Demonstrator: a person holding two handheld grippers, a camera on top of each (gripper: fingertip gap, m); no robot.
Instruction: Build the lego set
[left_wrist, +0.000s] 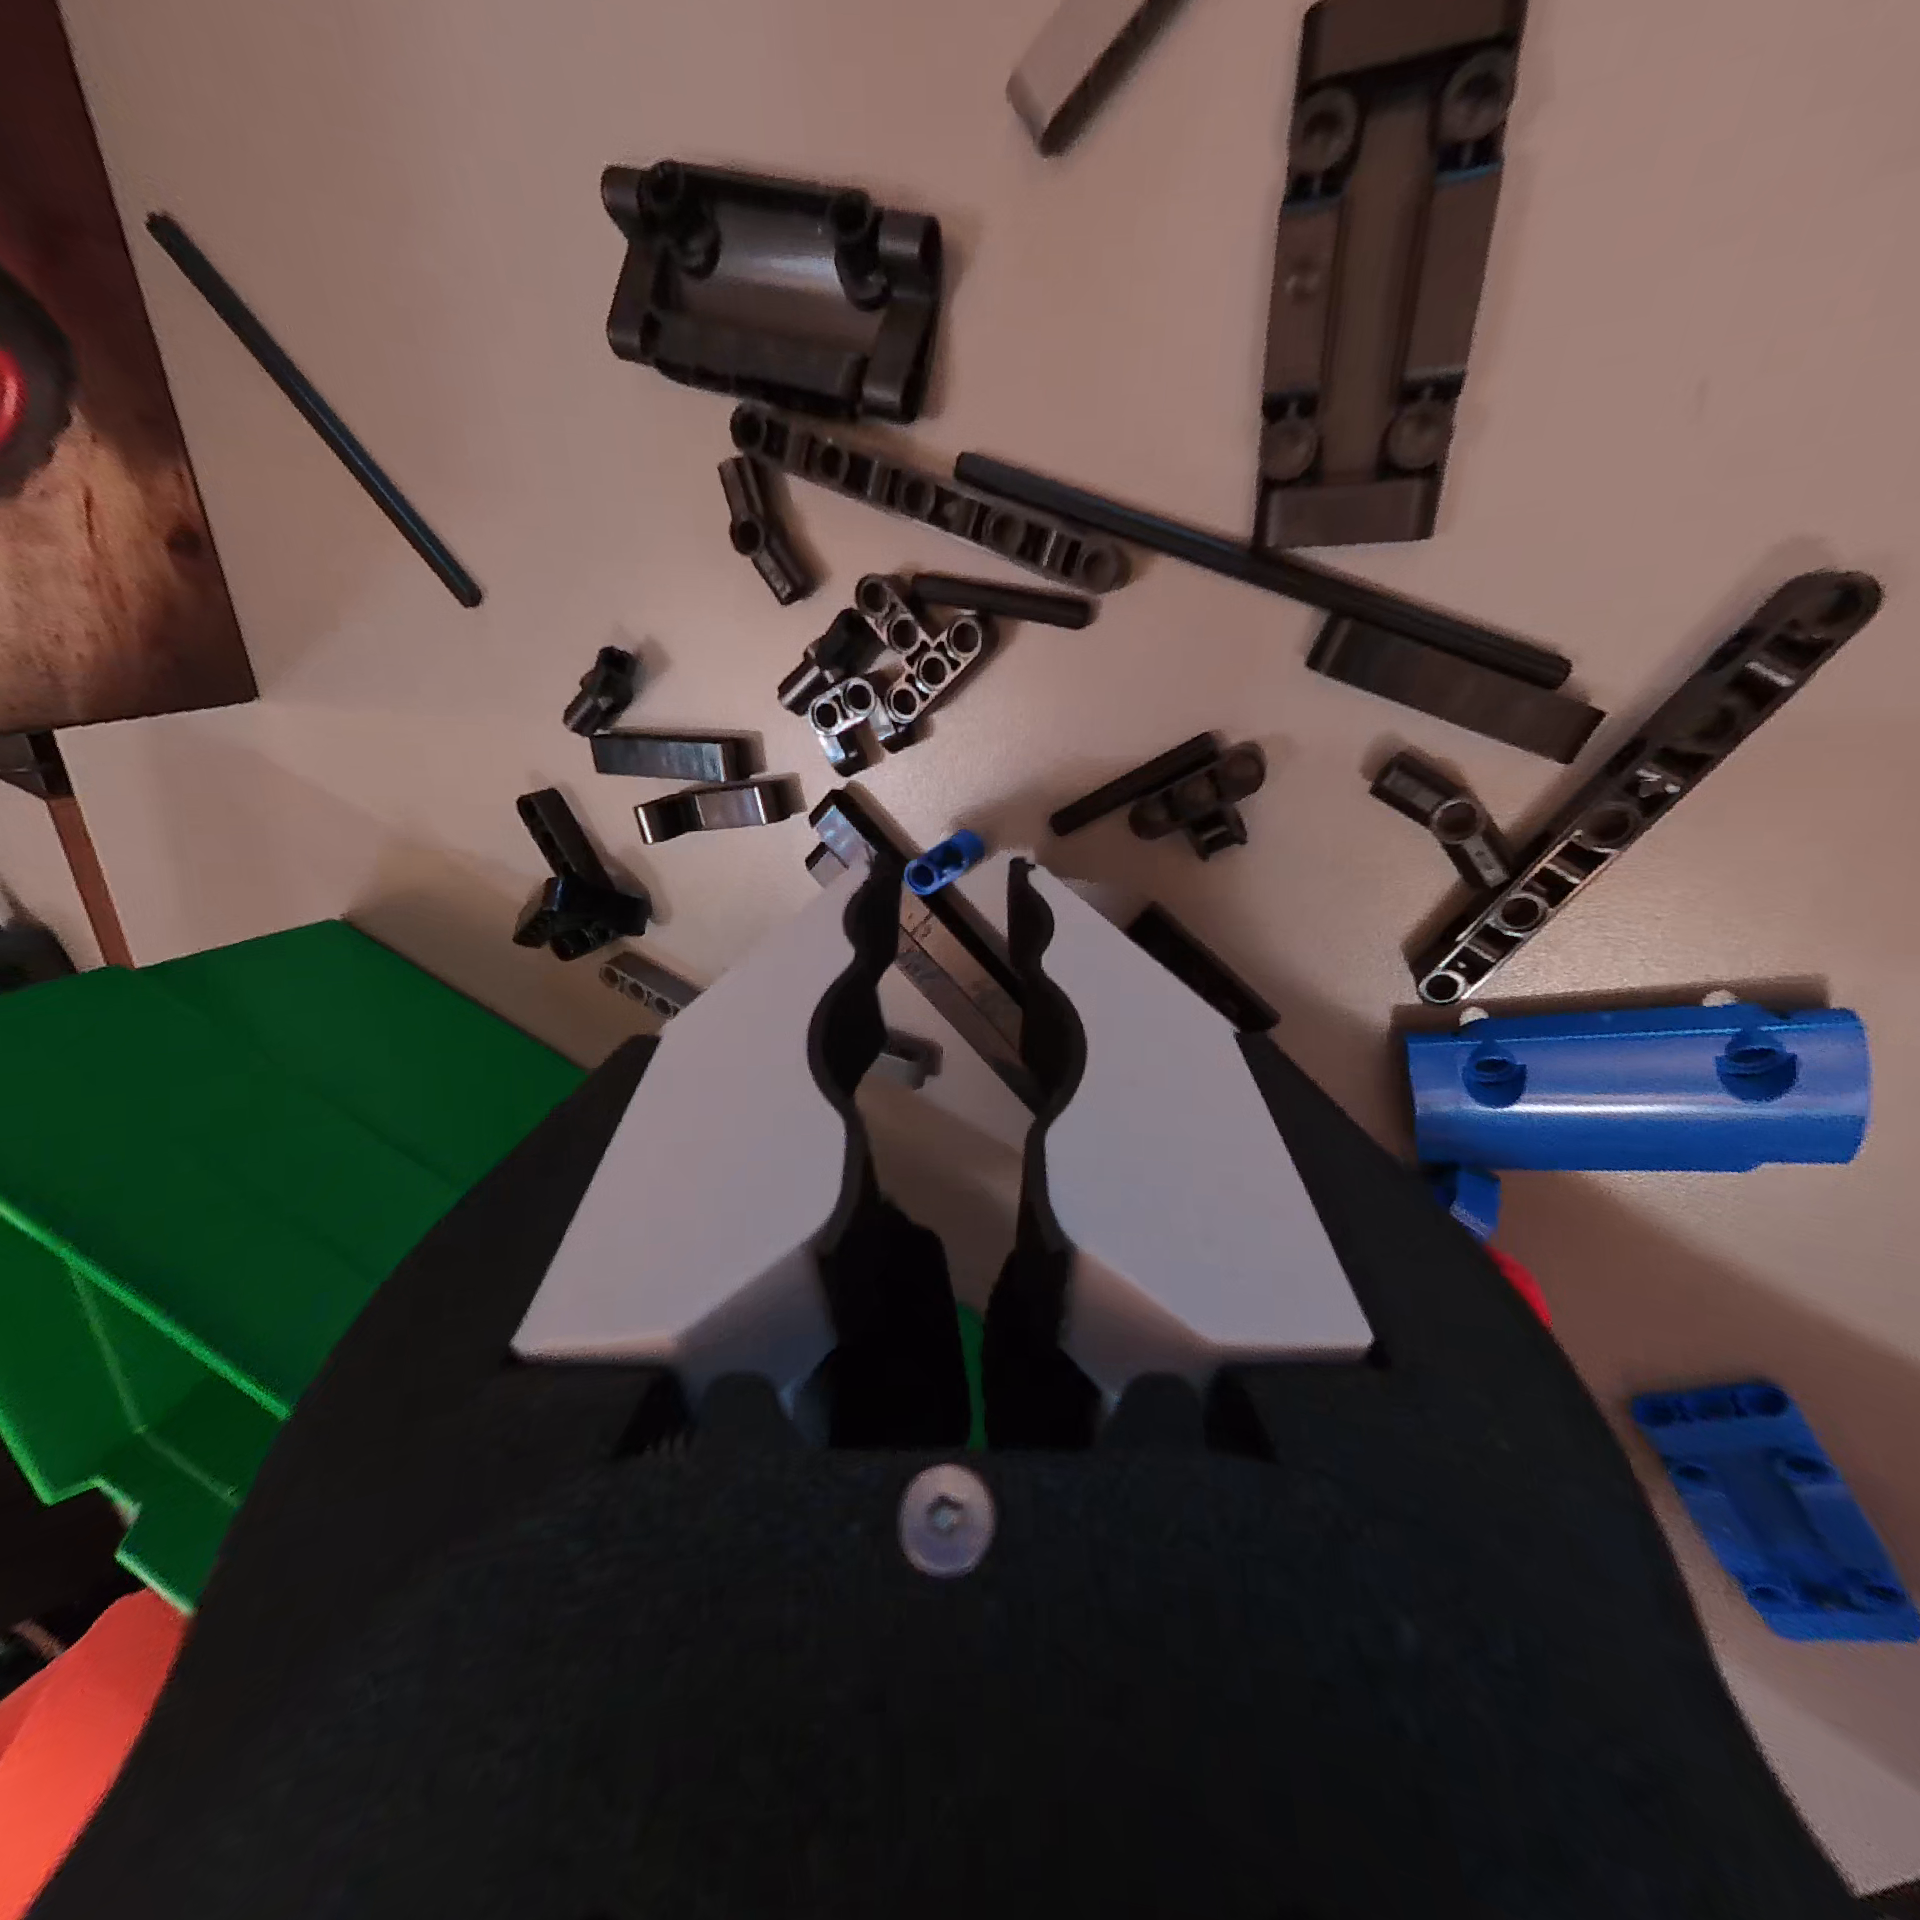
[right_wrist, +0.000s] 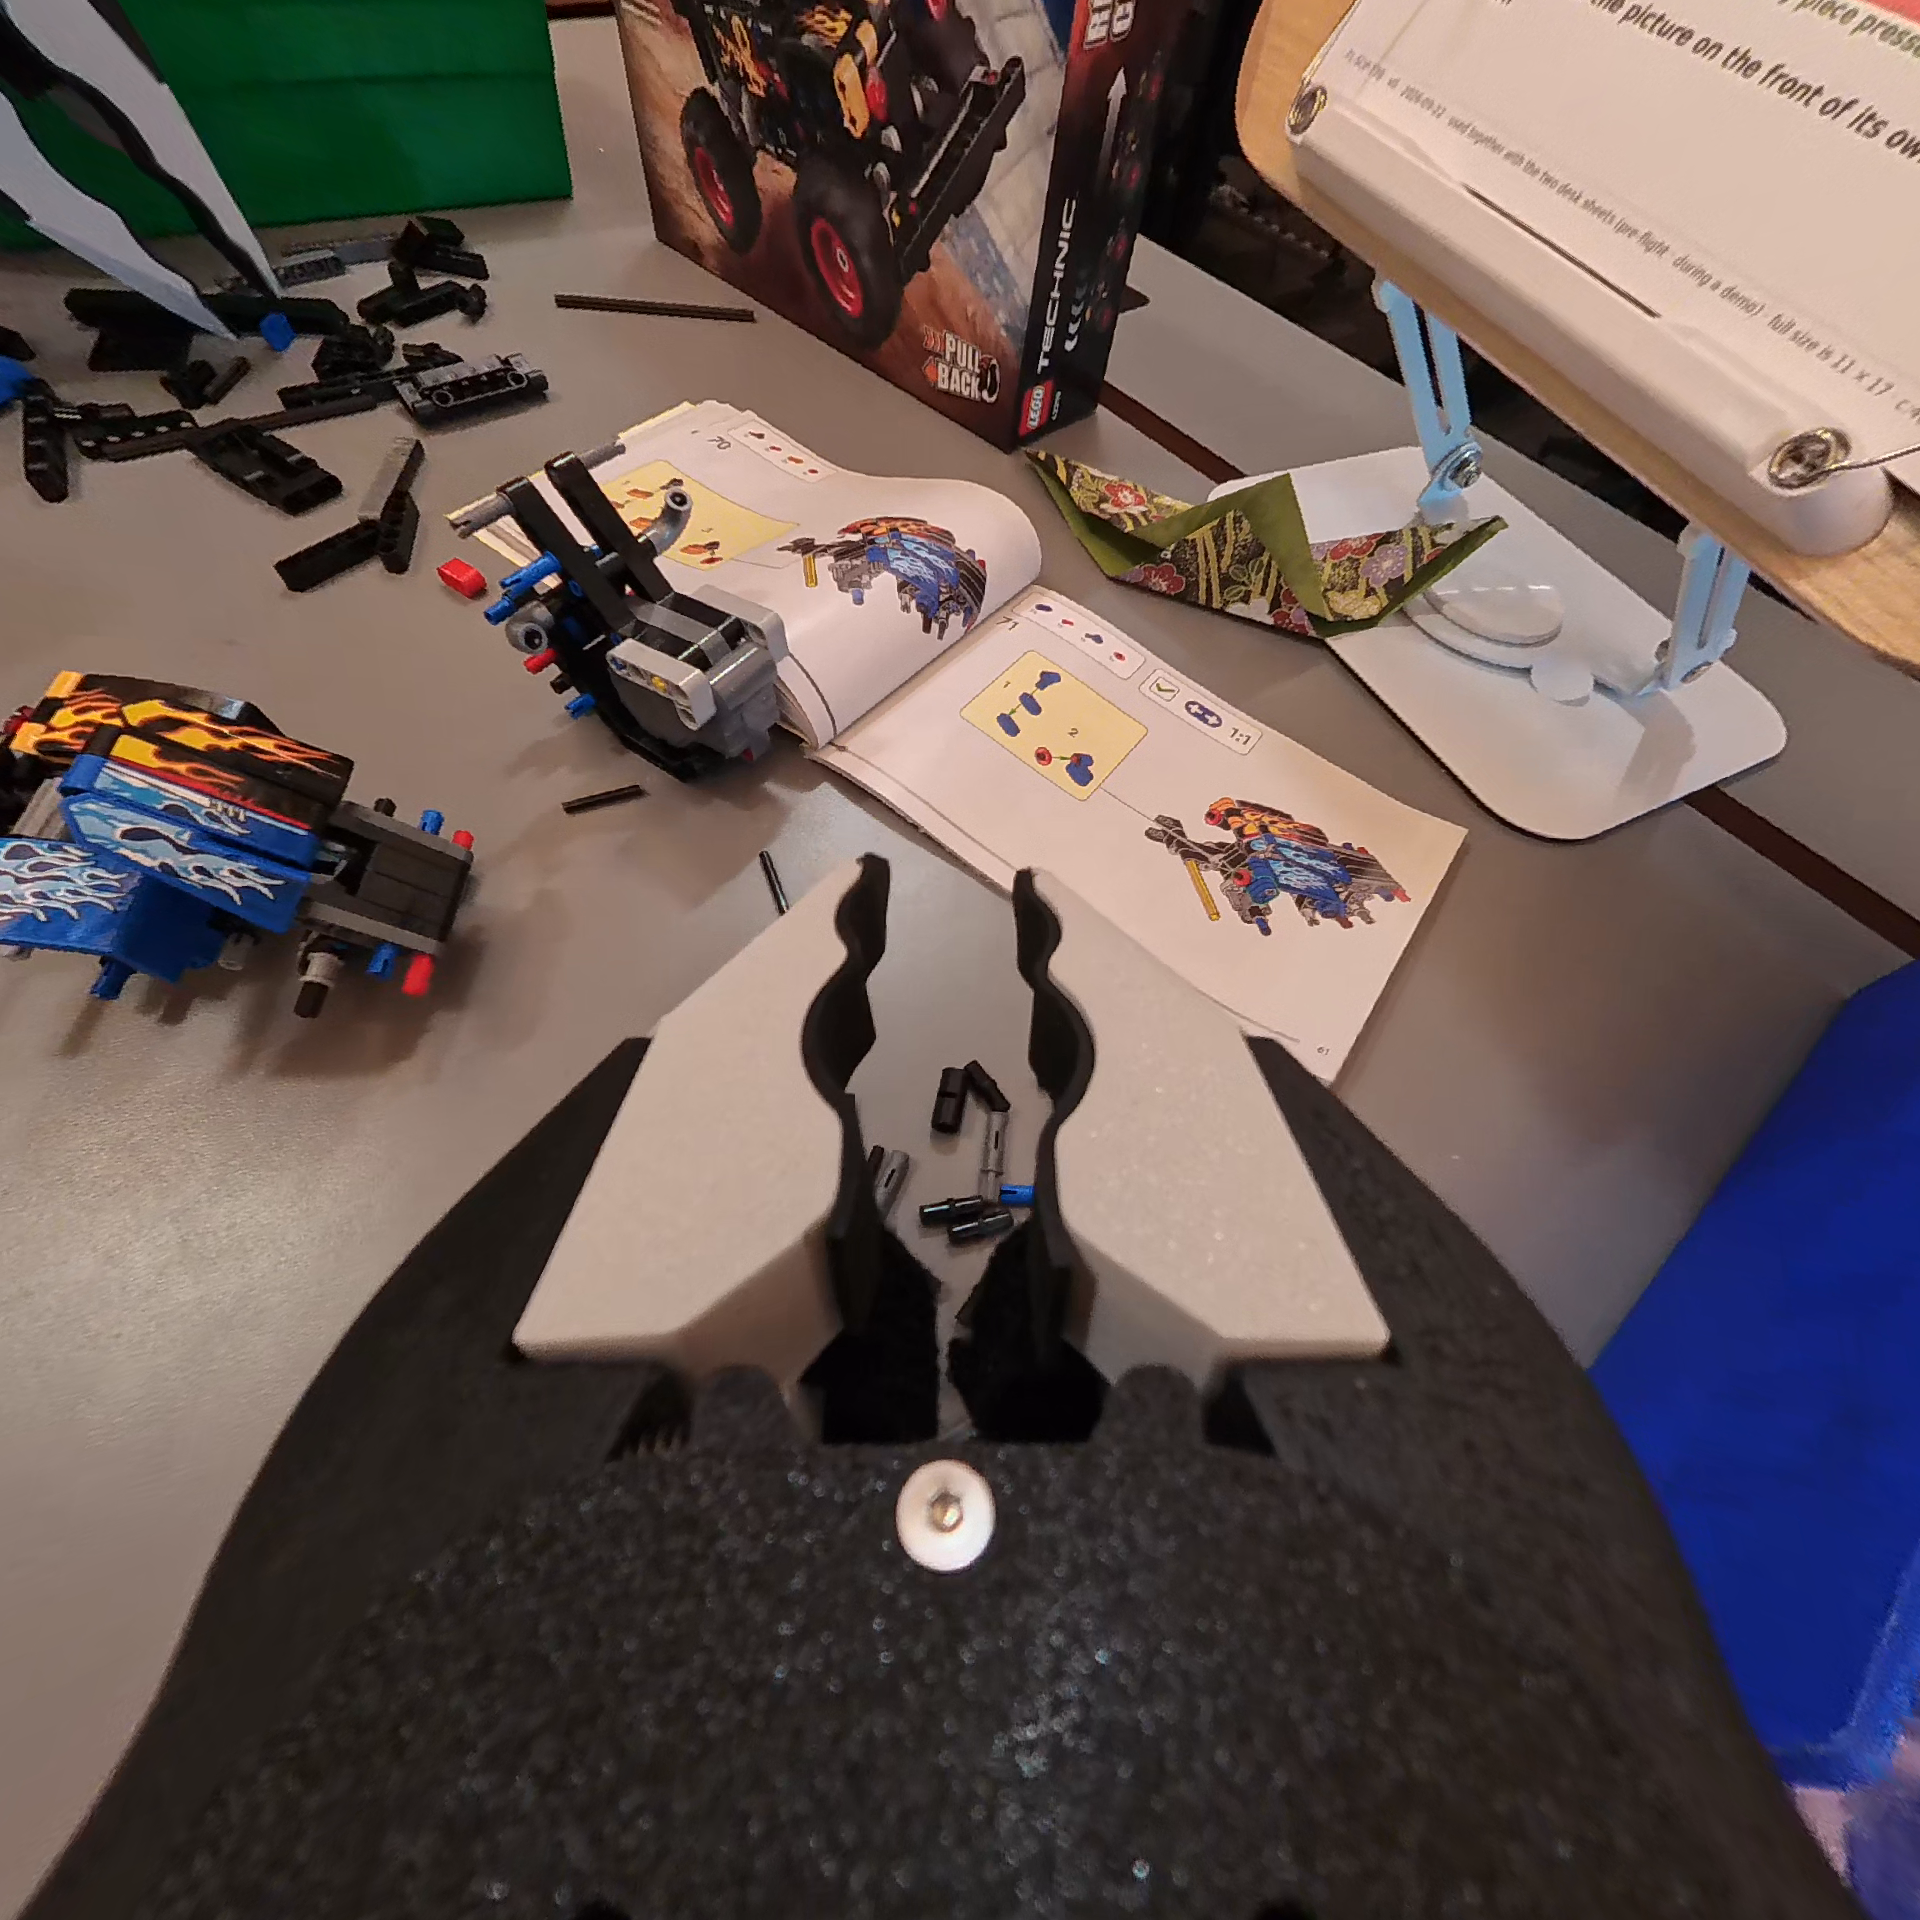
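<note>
Blue plastic, small and hard: a blue pin (left_wrist: 943, 864) is seen lying on the counter (left_wrist: 416, 436) just beyond the tips of the left gripper (left_wrist: 951, 868), whose fingers are held spread and empty around a black beam (left_wrist: 961, 935). Light, stiff and slick is how such a pin is judged; it would best be pinched across its barrel, squarely, or it may squirt out. Scattered black beams and two long black axles (left_wrist: 312, 410) are spread farther off, with two blue panels (left_wrist: 1636, 1086) to the right.

Over on the right, the right gripper (right_wrist: 951, 883) is poised above the counter with its fingers parted, nothing between them. Beneath it a little cluster of loose pins (right_wrist: 971, 1164) is counted: about six, black and grey, one tipped blue. Two sub-assemblies are seen: the flame-stickered body (right_wrist: 197, 831) at left and a grey-and-black frame (right_wrist: 644, 634) resting on the open manual (right_wrist: 1039, 727). One set box (right_wrist: 883, 197) stands behind.
</note>
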